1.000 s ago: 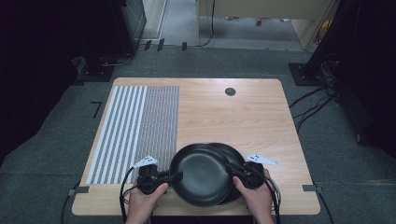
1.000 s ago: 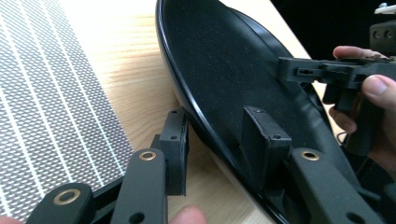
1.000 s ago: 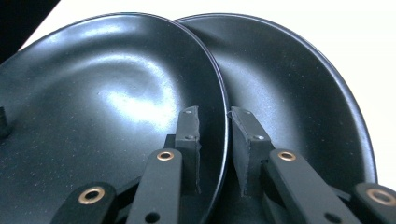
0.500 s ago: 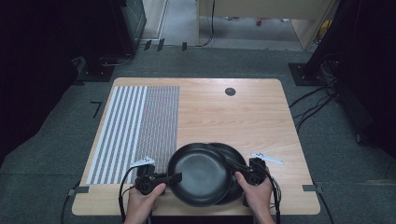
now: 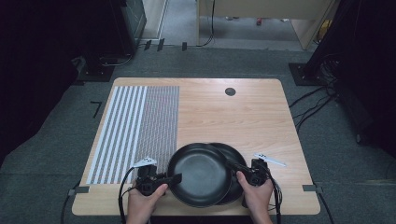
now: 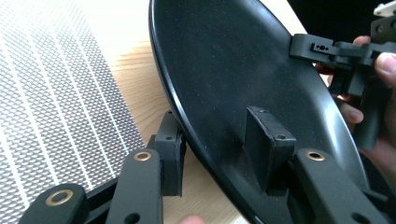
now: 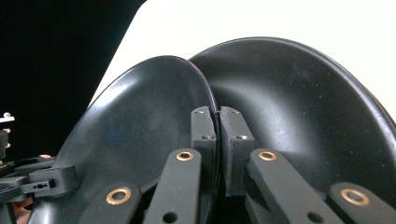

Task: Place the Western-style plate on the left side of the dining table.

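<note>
showing two black plates [image 5: 200, 173] [image 5: 236, 156], overlapping, on one table [image 5: 233, 116].

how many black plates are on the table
2. The upper plate sits at the table's near edge, gripped on both sides by the left tongs and right tongs. The lower plate lies beneath it, offset right. Any others underneath would be hidden.
</note>
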A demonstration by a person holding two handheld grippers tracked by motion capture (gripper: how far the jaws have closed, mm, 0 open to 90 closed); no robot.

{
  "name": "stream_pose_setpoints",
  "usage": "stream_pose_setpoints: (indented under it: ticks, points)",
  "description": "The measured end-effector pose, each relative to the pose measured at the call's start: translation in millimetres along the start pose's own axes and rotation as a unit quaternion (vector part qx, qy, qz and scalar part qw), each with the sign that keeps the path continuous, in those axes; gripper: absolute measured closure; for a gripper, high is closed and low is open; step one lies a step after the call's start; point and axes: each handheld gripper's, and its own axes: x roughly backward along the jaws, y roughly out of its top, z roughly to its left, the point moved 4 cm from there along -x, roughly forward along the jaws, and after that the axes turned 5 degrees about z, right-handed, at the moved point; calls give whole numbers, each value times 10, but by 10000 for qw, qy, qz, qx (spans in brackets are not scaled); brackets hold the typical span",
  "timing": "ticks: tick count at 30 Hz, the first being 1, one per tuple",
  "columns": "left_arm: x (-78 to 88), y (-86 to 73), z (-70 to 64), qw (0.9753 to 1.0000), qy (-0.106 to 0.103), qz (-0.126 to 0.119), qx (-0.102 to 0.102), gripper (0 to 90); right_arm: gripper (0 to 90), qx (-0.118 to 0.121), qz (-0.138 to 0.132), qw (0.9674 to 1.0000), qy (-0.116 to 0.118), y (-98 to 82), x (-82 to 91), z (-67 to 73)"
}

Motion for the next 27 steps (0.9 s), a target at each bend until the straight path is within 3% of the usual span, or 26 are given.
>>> stream_pose_setpoints:
  ticks: [4,8,14,17,20,21,27]
  points:
    - [62,10,34,9998,168,-105,-45,608,862,-6,3,10000,44,6,3,-6]
    - [136,16,86,9999,-5,-153,65,632,862,-36,8,10000,74,0,-4,-26]
    - [180,-38,55,9999,-118,-46,60,653,861,6,-24,10000,56,-2,4,-14]
    - [185,-55,50,9999,24,93,46,670,862,118,-109,9999,20,4,26,31]
    - [180,-60,57,9998,-2,149,110,688,863,169,-144,9997,-27,5,44,74]
    - [178,-62,73,9995,-104,206,216,691,864,137,-151,9998,-16,4,43,76]
    - [175,-52,49,9993,-97,273,230,688,856,84,-113,9999,-48,1,-6,71]
